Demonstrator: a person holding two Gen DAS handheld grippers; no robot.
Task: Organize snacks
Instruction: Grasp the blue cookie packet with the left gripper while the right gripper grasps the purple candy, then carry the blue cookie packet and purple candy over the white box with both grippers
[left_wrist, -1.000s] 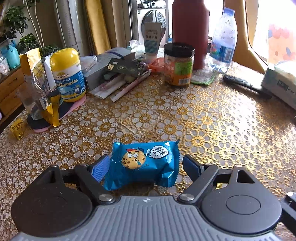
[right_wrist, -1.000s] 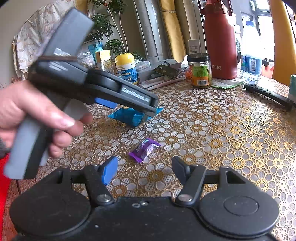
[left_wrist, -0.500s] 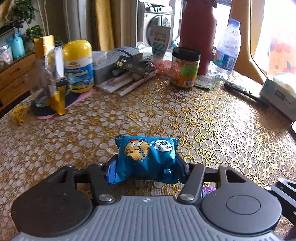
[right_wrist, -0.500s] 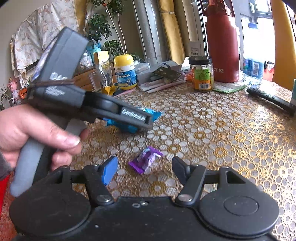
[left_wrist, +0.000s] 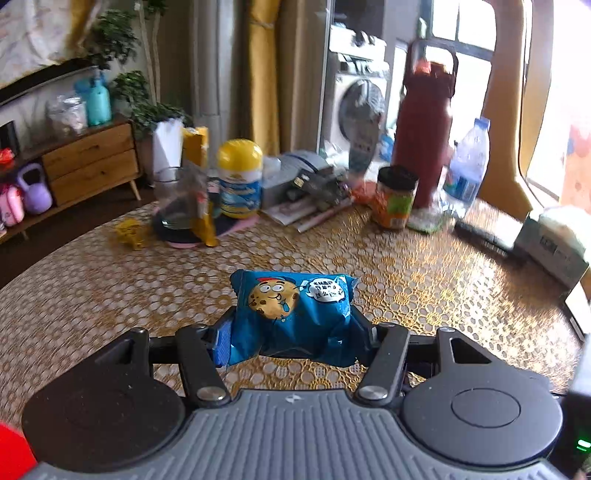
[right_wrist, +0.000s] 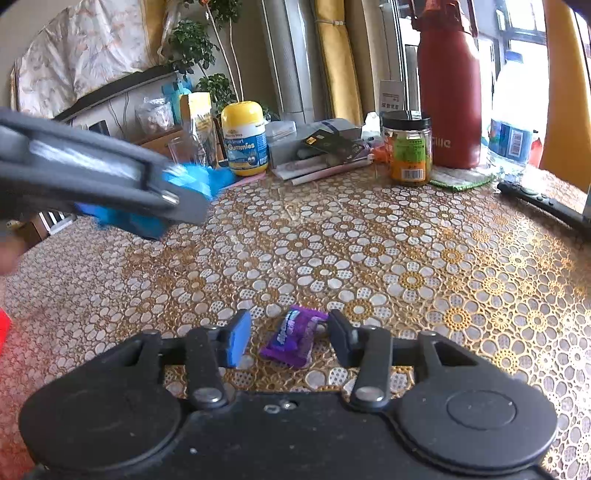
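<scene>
Pickup step: left claw (left_wrist: 291, 332) pinches cookie pack (left_wrist: 295, 314), clear of tabletop (right_wrist: 369, 258). Right claw (right_wrist: 290, 341) closing round purple candy (right_wrist: 293, 338), pads not yet touching. Next: finish grip, lift.

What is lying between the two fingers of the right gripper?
In the right wrist view, a purple candy wrapper lies on the table between the closing fingers of the right gripper; the pads do not touch it yet.

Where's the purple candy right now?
The purple candy lies on the patterned tablecloth, low in the right wrist view, between the closing right tongs, whose pads do not yet press it.
</scene>
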